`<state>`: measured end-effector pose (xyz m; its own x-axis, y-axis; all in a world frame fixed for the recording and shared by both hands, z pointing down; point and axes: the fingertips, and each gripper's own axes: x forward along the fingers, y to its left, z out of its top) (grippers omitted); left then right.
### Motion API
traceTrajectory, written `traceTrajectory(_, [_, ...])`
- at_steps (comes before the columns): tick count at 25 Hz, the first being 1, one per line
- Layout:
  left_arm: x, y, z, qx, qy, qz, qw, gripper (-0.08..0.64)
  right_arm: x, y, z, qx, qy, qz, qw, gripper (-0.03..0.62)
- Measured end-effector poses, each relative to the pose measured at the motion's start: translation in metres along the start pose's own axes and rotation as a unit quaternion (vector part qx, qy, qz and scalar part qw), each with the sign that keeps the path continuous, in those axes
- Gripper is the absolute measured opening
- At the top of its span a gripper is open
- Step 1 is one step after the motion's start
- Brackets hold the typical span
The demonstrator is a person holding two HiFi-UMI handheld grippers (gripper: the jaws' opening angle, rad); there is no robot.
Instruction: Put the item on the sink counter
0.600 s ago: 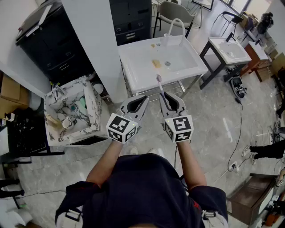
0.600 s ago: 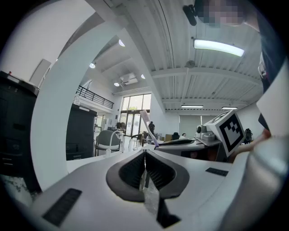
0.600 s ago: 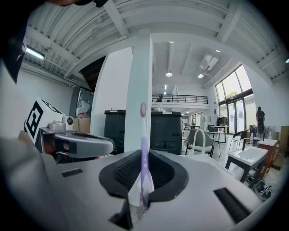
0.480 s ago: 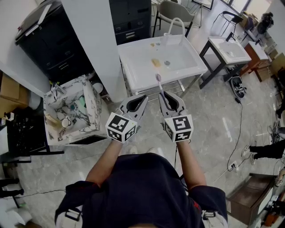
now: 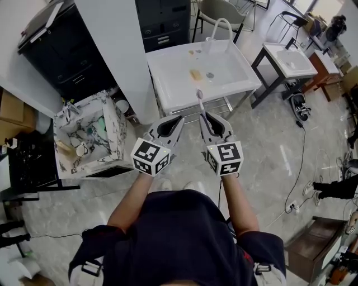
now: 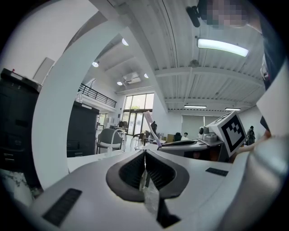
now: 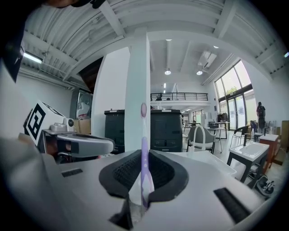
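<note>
My right gripper is shut on a purple toothbrush, whose head sticks out forward over the near edge of the white sink counter. In the right gripper view the toothbrush stands upright between the closed jaws of the right gripper. My left gripper hangs beside the right one, shut with nothing in it; in the left gripper view its jaws meet, and the toothbrush shows to the right. The sink has a curved faucet at the back.
A marbled open box with several small items stands on the floor at left. A white pillar rises left of the sink, dark cabinets behind it. A second small sink table and a chair stand further back.
The view has shifted slightly; the sink sits a little higher in the frame. Both grippers keep their hold and position relative to each other.
</note>
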<state>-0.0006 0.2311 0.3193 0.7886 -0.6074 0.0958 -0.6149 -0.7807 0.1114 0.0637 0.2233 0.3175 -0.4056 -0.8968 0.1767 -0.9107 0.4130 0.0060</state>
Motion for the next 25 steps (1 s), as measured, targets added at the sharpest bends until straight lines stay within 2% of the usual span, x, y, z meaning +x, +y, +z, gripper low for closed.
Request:
traceTrajectory(17, [0.028, -0.016, -0.016, -0.005, 0.02, 0.044, 0.9988, 0.015, -0.017, -0.039, -0.023, 0.004, 0.008, 0.036, 0.999, 0.064])
traceTrajectory(25, [0.042, -0.031, -0.027, -0.008, 0.03, 0.043, 0.9986, 0.015, -0.019, -0.052, -0.033, 0.005, 0.014, 0.045, 0.999, 0.064])
